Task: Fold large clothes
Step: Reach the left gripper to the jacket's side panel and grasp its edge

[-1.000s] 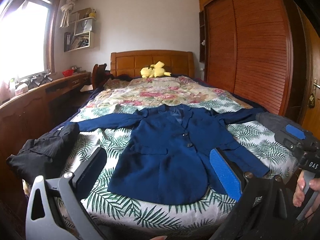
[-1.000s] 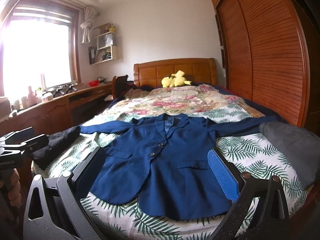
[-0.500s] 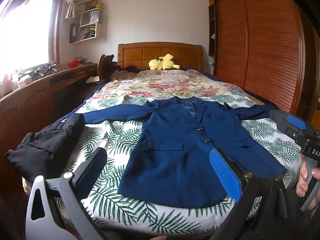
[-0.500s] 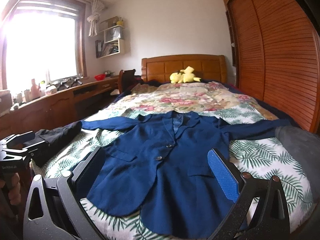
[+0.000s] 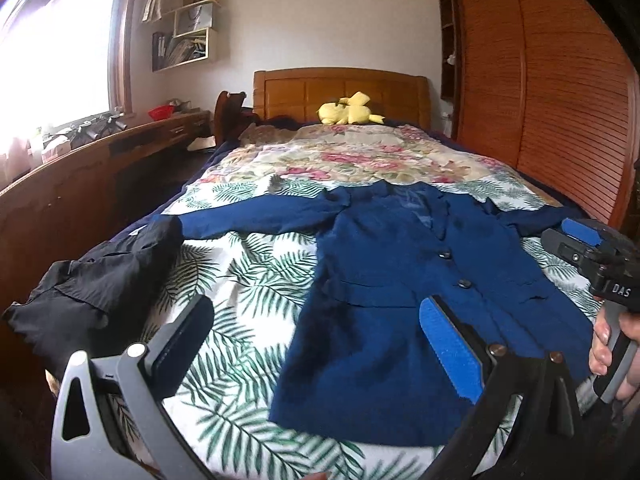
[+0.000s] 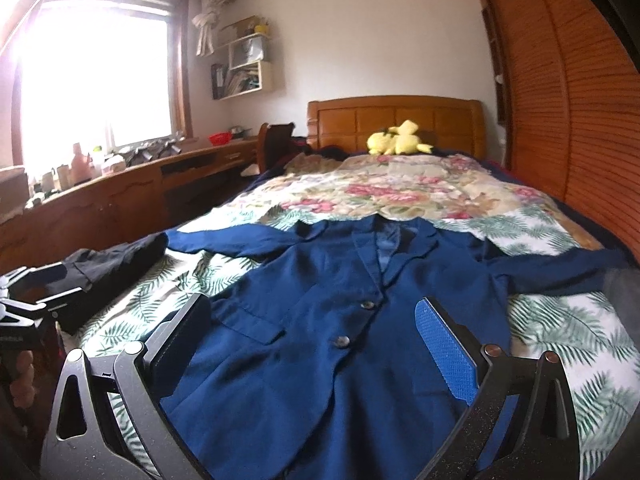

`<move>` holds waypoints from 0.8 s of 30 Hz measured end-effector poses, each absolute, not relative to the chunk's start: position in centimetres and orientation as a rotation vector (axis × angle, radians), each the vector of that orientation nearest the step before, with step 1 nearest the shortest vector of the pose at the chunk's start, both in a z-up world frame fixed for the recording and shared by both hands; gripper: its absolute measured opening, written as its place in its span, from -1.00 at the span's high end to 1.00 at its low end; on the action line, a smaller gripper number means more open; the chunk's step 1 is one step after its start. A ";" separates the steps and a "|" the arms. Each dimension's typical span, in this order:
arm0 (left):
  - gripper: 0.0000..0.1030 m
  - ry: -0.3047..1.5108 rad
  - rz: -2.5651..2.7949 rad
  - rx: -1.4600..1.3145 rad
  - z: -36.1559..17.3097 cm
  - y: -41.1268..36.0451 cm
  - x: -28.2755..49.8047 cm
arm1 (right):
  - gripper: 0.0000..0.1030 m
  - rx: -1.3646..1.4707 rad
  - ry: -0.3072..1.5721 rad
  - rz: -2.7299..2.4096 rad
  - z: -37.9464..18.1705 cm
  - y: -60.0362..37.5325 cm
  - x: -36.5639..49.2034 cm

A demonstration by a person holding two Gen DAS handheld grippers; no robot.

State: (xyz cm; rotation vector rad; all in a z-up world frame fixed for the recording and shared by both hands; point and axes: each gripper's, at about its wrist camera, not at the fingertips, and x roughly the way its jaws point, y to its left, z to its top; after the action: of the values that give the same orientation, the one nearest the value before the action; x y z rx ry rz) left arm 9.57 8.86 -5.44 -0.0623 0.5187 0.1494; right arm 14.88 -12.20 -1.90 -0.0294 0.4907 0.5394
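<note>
A navy blue blazer (image 5: 400, 280) lies flat and face up on the bed, sleeves spread out to both sides; it also shows in the right wrist view (image 6: 320, 340). My left gripper (image 5: 316, 336) is open and empty, held above the bed's foot edge, left of the blazer's hem. My right gripper (image 6: 312, 332) is open and empty, held above the blazer's lower front. The right gripper's body also shows at the right edge of the left wrist view (image 5: 600, 264).
A black garment (image 5: 92, 288) lies at the bed's left edge. A grey garment (image 6: 624, 292) lies at the right edge. A leaf-print sheet (image 5: 248, 280) and floral quilt (image 5: 352, 156) cover the bed. A yellow plush toy (image 5: 348, 110) sits by the headboard. A wooden desk (image 5: 80, 184) stands left, a wardrobe (image 5: 560, 100) right.
Both grippers have moved left and closer over the bed; the blazer now sits further right in the left wrist view and larger in the right. Jaws stay open.
</note>
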 end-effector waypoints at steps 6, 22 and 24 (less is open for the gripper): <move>-1.00 0.553 0.177 -0.079 -6.3 11.3 12.9 | -1.00 -0.045 0.536 0.613 -3.9 -9.1 19.8; -1.00 0.657 0.233 -0.073 -10.0 17.4 24.4 | -1.00 -0.110 0.695 0.708 -13.1 -5.1 25.7; -1.00 0.663 0.234 -0.063 -10.4 18.1 26.0 | -1.00 -0.103 0.698 0.706 -13.2 -5.1 25.7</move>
State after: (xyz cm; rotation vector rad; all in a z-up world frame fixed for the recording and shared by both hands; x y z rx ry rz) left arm 26.01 18.07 -10.36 -0.0632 0.6631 0.2342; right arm 25.71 -5.11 -13.20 -0.1027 0.6981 0.7065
